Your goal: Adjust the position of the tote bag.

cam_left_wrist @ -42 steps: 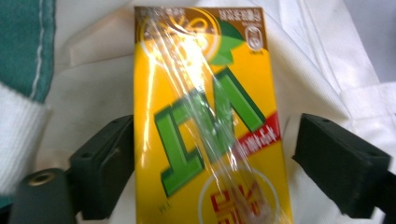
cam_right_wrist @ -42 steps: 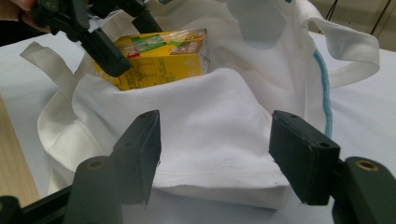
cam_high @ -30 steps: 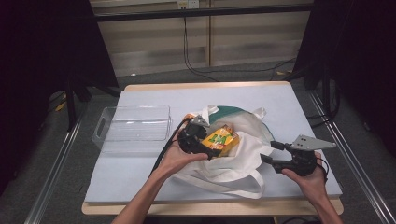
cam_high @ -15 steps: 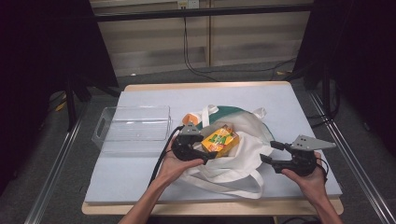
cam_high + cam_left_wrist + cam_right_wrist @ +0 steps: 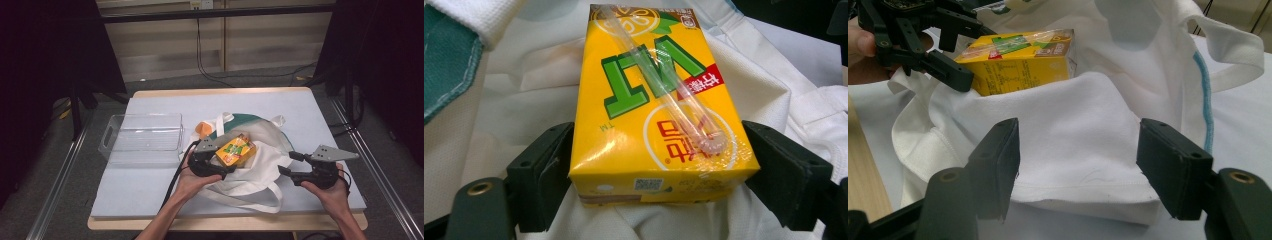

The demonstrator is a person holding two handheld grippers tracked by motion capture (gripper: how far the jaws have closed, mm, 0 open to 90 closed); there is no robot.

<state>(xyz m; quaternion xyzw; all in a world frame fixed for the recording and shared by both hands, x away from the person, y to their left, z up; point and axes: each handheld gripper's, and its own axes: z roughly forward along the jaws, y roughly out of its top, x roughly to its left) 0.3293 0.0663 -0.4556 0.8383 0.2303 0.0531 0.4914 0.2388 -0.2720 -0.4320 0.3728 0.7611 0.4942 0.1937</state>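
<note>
Dark surroundings frame a pale grey worktop [image 5: 150, 190], on which a white tote bag [image 5: 260, 165] is spread beside a clear plastic bin [image 5: 142, 137]. On top of the bag's cloth a yellow drink carton [image 5: 235, 150] is seen lying flat, a wrapped straw [image 5: 669, 90] fixed across its face. The carton is bracketed by the left gripper [image 5: 659, 165], whose jaws have just been closing around it; the left jaw looks to be against the carton's side, while a narrow gap seems to remain at the right jaw, so a firm grip cannot be confirmed. The right gripper [image 5: 1078, 165] is held low at the bag's near right edge, its jaws spread wide over a fold of white cloth without pinching it. An orange object [image 5: 204, 129] is partly visible just behind the bag, near the bin.
</note>
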